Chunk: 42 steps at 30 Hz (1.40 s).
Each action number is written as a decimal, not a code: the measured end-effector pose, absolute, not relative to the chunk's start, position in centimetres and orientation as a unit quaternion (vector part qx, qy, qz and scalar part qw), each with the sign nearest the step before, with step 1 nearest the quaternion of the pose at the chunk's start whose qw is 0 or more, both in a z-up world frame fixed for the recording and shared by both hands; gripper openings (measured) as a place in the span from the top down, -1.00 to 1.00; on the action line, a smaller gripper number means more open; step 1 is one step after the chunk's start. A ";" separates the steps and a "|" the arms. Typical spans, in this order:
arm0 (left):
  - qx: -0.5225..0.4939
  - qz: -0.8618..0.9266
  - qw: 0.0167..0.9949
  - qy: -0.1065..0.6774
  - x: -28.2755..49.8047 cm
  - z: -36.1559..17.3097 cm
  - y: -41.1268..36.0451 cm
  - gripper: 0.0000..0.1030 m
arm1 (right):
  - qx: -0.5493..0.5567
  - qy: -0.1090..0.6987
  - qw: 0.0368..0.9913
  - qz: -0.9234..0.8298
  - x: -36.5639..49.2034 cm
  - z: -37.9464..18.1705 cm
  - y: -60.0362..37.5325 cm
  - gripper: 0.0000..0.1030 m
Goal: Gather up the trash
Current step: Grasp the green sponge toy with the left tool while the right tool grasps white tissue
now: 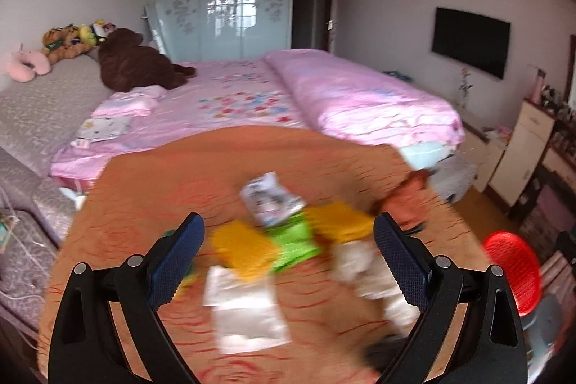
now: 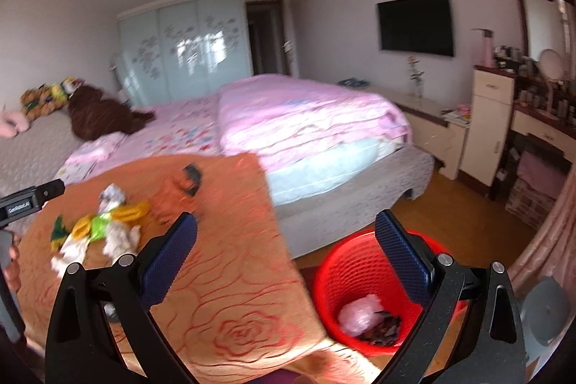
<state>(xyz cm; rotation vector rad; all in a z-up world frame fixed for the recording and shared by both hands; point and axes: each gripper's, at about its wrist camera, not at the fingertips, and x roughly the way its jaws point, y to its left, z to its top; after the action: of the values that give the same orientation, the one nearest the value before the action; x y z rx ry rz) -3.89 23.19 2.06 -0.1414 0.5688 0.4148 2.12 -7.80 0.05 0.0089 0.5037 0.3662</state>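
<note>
The left gripper point(image 1: 288, 254) is wide open and holds nothing, ready to grab. The right gripper point(image 2: 286, 251) is open and empty too. Crumpled paper and wrapper trash point(image 1: 266, 240) sits mid-way on the orange-cloth table point(image 2: 234, 294). The red mesh bin point(image 2: 356, 272) waits by the table's right edge for easy drops.

Ahead of the left gripper's fingers, on the orange cloth point(image 1: 151, 175), lie two yellow wrappers point(image 1: 243, 249), one green wrapper point(image 1: 293, 238), one printed packet point(image 1: 270, 197) and two white crumpled papers point(image 1: 248, 312). Below the right gripper stands one red basket point(image 2: 354, 261) with two pieces of trash inside point(image 2: 360, 312).
</note>
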 end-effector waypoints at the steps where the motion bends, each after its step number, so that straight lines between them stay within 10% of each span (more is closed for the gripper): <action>1: -0.071 0.210 0.933 0.283 -4.3 1.7 24.0 -0.77 | 0.000 0.253 0.949 0.190 2.1 -0.2 -7.3 -0.87; 23: -0.148 0.221 0.913 0.309 -7.5 -0.7 29.9 -0.77 | -0.094 0.345 0.858 0.370 3.0 -4.9 7.0 -0.71; 42: -0.146 0.218 0.911 0.318 -6.8 -1.7 29.5 -0.77 | -0.104 0.392 0.822 0.401 3.4 -7.4 9.9 0.43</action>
<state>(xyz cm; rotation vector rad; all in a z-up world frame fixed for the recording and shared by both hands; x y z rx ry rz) -6.84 29.50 -1.66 -0.3009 0.6548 0.4494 3.36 9.93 -7.39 -0.2208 0.8341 0.8527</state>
